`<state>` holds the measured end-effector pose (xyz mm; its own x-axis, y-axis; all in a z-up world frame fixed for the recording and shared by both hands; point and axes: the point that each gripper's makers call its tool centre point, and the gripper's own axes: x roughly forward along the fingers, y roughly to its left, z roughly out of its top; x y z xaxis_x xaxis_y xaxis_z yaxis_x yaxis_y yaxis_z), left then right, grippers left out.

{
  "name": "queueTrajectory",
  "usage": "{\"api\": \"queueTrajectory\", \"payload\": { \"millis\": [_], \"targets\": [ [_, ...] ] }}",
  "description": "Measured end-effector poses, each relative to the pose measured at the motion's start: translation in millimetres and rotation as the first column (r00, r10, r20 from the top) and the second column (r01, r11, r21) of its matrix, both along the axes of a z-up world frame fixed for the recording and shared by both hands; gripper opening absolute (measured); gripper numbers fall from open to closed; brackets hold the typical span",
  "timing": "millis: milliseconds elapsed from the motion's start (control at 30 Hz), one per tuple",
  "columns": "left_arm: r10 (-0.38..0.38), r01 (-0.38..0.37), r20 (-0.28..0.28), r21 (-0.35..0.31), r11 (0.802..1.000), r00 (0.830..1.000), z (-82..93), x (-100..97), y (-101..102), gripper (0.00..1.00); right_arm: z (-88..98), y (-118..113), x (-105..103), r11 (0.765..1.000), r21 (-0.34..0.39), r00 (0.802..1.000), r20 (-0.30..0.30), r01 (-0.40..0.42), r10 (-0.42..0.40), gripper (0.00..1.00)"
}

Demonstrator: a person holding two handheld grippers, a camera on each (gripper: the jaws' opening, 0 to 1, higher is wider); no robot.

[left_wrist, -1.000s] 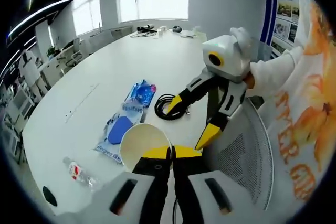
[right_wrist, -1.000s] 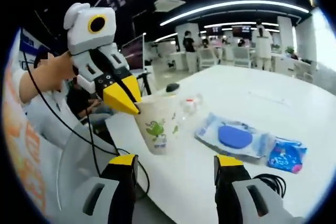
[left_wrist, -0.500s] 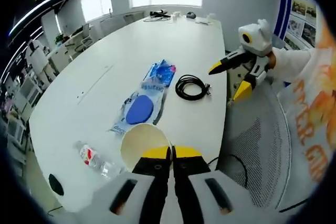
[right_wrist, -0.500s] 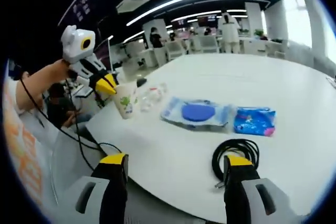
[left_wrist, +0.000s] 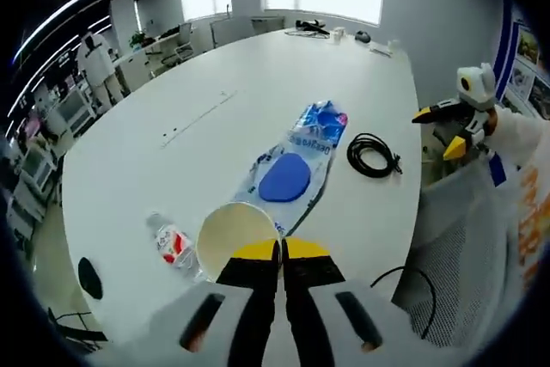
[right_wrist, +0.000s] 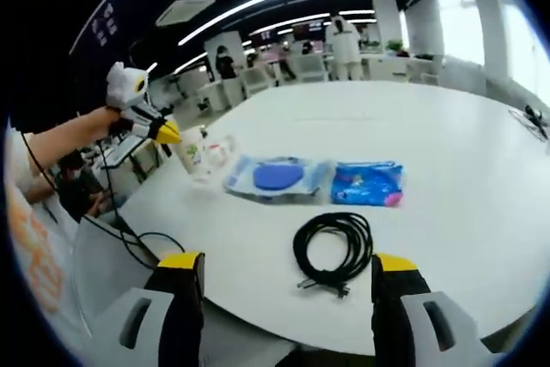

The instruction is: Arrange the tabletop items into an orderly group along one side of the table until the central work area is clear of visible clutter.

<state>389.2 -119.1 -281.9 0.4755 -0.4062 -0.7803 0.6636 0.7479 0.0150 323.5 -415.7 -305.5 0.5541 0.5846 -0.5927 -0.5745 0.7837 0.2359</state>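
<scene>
My left gripper (left_wrist: 281, 249) is shut on the rim of a white paper cup (left_wrist: 232, 231) and holds it above the near end of the white table (left_wrist: 172, 92). The same cup (right_wrist: 191, 159), printed green, hangs from the left gripper (right_wrist: 167, 134) far left in the right gripper view. A clear plastic bottle (left_wrist: 171, 242) lies beside it. Further along lie a clear pack with a blue disc (left_wrist: 287, 176), a blue packet (left_wrist: 321, 119) and a coiled black cable (left_wrist: 372, 155). My right gripper (right_wrist: 288, 261) stands open just short of the cable (right_wrist: 333, 247).
A grey mesh chair (left_wrist: 455, 247) stands at the table's near edge, with thin black wires hanging by it. A small black object (left_wrist: 88, 277) lies at the table's end. Small items sit at the far end (left_wrist: 331, 32). People and desks fill the room behind.
The two grippers have drawn well apart. The right gripper has backed away from the cup to the cable's side. The left gripper has kept hold of the cup.
</scene>
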Motion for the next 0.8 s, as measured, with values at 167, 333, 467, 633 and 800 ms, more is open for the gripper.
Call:
{"api": "queueTrajectory", "payload": {
  "millis": [167, 333, 467, 633, 800],
  "targets": [
    [0.029, -0.029, -0.017, 0.000, 1.000, 0.999, -8.9, 10.8, 4.9, 0.00, -2.3, -5.4, 0.4, 1.000, 0.001, 0.999, -0.018, 0.026, -0.026, 0.83],
    [0.029, -0.028, -0.030, 0.021, 0.999, 0.999, -14.8, 17.4, -2.8, 0.00, -5.6, -11.6, 1.5, 0.999, -0.008, 0.998, -0.031, 0.051, -0.051, 0.83],
    [0.003, -0.002, -0.036, 0.049, 0.999, 0.999, -21.0, 24.7, -2.1, 0.00, -7.7, -19.8, 2.7, 0.997, -0.013, 0.997, -0.040, 0.070, -0.071, 0.82],
    [0.011, -0.009, -0.037, 0.053, 0.999, 0.999, -24.7, 35.3, -3.3, 0.00, -9.3, -30.5, 3.4, 0.995, -0.017, 0.994, -0.048, 0.097, -0.097, 0.82],
    [0.012, -0.009, -0.041, 0.069, 0.998, 0.999, -33.7, 39.0, -4.3, 0.00, -10.3, -33.3, 0.8, 0.993, -0.008, 0.992, -0.057, 0.115, -0.115, 0.83]
  ]
}}
